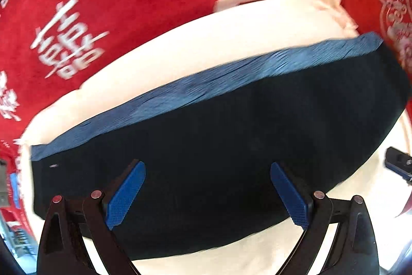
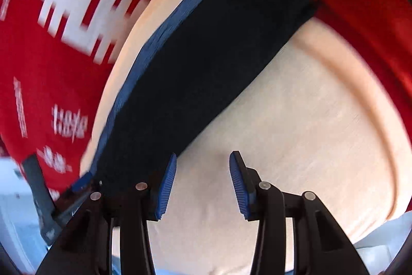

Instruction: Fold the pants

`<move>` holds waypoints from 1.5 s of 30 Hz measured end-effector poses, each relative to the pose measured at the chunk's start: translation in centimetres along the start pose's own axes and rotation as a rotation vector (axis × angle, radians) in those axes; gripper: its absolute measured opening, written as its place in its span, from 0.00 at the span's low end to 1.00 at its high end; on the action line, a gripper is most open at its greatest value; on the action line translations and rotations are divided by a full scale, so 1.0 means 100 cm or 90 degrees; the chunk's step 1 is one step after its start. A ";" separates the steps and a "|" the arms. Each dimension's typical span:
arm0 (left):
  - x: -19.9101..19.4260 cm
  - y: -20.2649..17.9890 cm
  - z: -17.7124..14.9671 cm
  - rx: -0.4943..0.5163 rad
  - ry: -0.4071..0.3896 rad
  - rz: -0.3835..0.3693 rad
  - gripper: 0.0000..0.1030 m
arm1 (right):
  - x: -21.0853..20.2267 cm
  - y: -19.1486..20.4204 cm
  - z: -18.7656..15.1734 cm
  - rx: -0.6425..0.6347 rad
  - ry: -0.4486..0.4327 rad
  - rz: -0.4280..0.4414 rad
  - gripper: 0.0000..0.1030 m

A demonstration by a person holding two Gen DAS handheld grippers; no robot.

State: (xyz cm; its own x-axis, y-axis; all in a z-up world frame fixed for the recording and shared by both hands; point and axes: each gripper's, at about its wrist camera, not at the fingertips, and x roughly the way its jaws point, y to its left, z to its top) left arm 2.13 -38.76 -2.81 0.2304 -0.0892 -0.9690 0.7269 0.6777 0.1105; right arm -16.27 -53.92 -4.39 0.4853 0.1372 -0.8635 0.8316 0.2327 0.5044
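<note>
The dark navy pants (image 1: 219,135) lie folded into a long flat band on a cream cushion (image 1: 206,43), with a ribbed blue waistband (image 1: 206,84) along the far edge. My left gripper (image 1: 208,172) is open and empty, hovering over the middle of the pants. In the right wrist view the pants (image 2: 206,74) run diagonally from lower left to upper right. My right gripper (image 2: 203,166) is open and empty, over the cream cushion (image 2: 296,120) just right of the pants' near edge. The right gripper's tip (image 1: 397,161) shows at the left view's right edge.
A red blanket with white characters (image 1: 116,4) lies beyond and around the cushion, and it also shows in the right wrist view (image 2: 51,56). The left gripper's body (image 2: 43,197) shows at the lower left of the right wrist view. Both views are motion-blurred.
</note>
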 end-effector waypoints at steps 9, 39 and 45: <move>0.031 -0.059 0.028 -0.028 0.026 -0.027 0.95 | -0.005 -0.038 0.026 0.104 -0.077 0.100 0.46; 0.029 -0.068 0.017 -0.005 -0.073 -0.109 0.61 | -0.032 0.077 0.055 -0.128 -0.140 0.177 0.13; 0.026 -0.046 0.005 0.017 -0.083 -0.164 0.63 | -0.038 0.124 0.032 -0.220 -0.145 0.110 0.13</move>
State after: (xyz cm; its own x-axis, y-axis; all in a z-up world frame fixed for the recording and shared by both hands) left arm -0.28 -42.53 -5.73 0.1154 -0.3496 -0.9298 0.7889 0.6010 -0.1280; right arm -6.94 -54.62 5.12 0.6884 -0.0043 -0.7253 0.6127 0.5386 0.5783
